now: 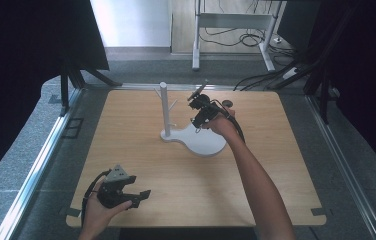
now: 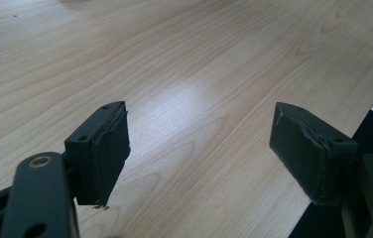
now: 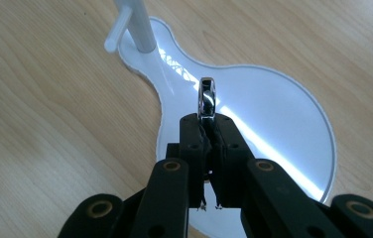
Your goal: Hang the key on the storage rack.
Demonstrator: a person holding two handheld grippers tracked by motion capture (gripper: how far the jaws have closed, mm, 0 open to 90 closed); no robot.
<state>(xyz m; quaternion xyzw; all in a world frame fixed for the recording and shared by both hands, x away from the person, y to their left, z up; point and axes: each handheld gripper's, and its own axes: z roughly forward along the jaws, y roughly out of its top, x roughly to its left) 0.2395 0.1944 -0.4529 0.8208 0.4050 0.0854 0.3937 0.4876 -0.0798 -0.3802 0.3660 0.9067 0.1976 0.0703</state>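
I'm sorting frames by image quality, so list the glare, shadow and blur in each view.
Right gripper view: a bright glare streak crosses the white stand base, and the silver ring in the right hand-held gripper glints. Left gripper view: a soft sheen on the wooden table; the left hand-held gripper looks sharp. High view: evenly lit tabletop, dark curtained sides.

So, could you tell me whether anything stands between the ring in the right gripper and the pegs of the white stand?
Nothing visible does. The right gripper is shut on the silver ring above the white stand's base. Between the ring and the post with its side peg there is only bare base. The left gripper rests open, far off near the table's front edge.
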